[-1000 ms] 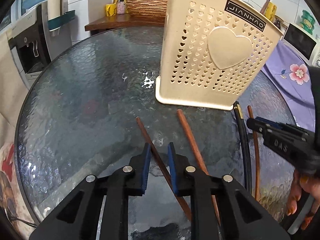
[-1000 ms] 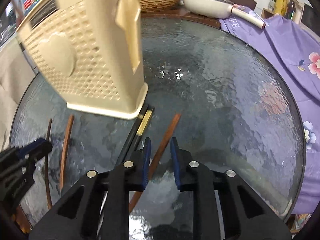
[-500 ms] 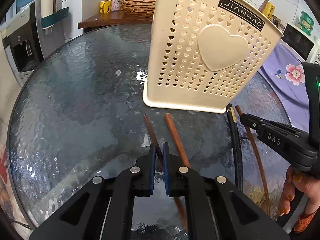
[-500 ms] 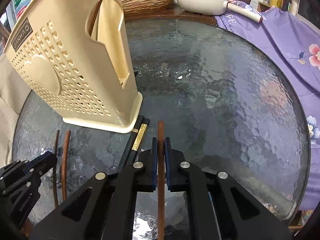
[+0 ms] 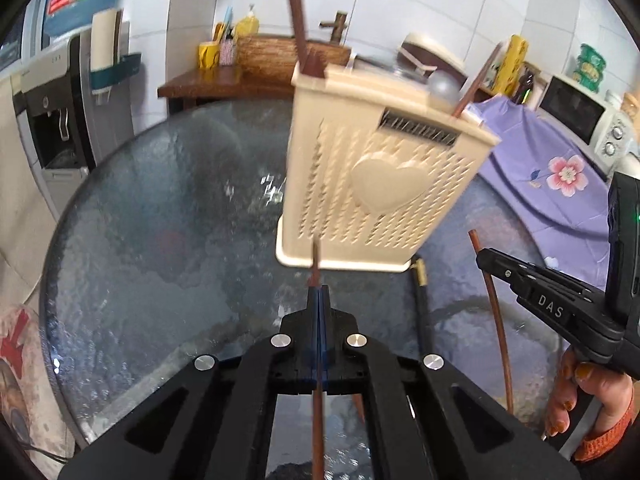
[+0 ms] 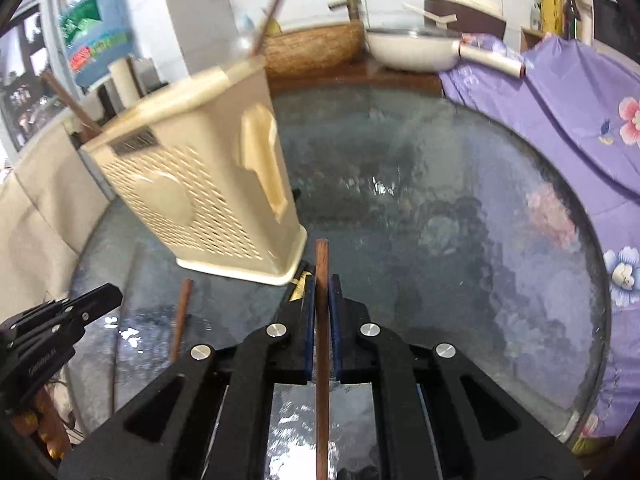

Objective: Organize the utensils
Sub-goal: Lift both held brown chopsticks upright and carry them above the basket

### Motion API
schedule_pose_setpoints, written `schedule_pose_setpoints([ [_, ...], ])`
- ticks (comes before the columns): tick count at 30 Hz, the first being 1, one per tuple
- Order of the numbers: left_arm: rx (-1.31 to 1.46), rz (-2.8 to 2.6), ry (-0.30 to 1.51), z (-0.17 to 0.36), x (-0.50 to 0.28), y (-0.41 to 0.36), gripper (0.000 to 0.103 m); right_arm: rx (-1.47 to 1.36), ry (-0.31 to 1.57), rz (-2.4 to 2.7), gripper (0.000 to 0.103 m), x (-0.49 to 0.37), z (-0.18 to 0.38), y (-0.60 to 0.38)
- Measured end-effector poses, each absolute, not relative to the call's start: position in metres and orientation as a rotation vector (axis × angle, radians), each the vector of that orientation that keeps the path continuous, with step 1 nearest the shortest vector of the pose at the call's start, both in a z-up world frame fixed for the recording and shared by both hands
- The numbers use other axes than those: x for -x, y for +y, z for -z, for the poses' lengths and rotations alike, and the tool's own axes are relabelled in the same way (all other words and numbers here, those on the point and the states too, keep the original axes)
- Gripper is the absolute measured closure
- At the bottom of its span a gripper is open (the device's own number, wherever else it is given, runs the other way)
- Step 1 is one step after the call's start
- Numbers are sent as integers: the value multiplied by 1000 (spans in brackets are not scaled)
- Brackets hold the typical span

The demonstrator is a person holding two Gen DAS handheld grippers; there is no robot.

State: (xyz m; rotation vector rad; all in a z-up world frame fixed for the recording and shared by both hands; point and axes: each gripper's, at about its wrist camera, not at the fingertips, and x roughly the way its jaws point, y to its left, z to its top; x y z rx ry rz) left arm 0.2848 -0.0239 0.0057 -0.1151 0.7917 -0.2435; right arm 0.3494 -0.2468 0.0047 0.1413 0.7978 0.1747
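Observation:
A cream perforated utensil holder (image 5: 380, 192) with a heart on its side stands on the round glass table (image 5: 160, 240); it also shows in the right wrist view (image 6: 208, 200). Brown chopsticks (image 5: 298, 20) stick up out of it. My left gripper (image 5: 319, 300) is shut on a thin brown chopstick (image 5: 316, 420), lifted off the table. My right gripper (image 6: 321, 292) is shut on a thicker brown chopstick (image 6: 322, 360), also lifted. A brown chopstick (image 6: 180, 320) and black chopsticks (image 5: 420, 304) lie on the glass in front of the holder.
A purple flowered cloth (image 6: 560, 120) covers the table's right side. A white pan (image 6: 416, 48) and woven basket (image 6: 316, 48) sit on the counter behind. A water dispenser (image 5: 60, 100) stands at the left. The holder's base is close ahead of both grippers.
Both grippers have risen from the table with their chopsticks held. The left gripper has closed fully on its chopstick. The holder now looks farther and lower.

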Motion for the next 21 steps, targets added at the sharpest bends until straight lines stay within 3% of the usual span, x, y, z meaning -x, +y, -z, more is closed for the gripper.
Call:
schedule_pose_setpoints([
  [6,84,250,724,-30,-273,-28,103,-125,678,-225,96,-323,-44,-250],
  [12,46,157,781,-11,-282,-17,102,-118,695,-217,96,-319,-45,-248],
  [15,32,122,831,8,-289,-13,90,-125,714,-218,96,-319,-38,-248],
  [17,33,104,856,18,-292,-11,63,-124,724,-216,96,-319,-33,-247],
  [18,46,103,868,23,-294,-11,58,-126,728,-215,96,-320,-32,-246],
  [21,24,94,894,34,-299,-18,58,-121,731,-217,96,-320,-30,-245],
])
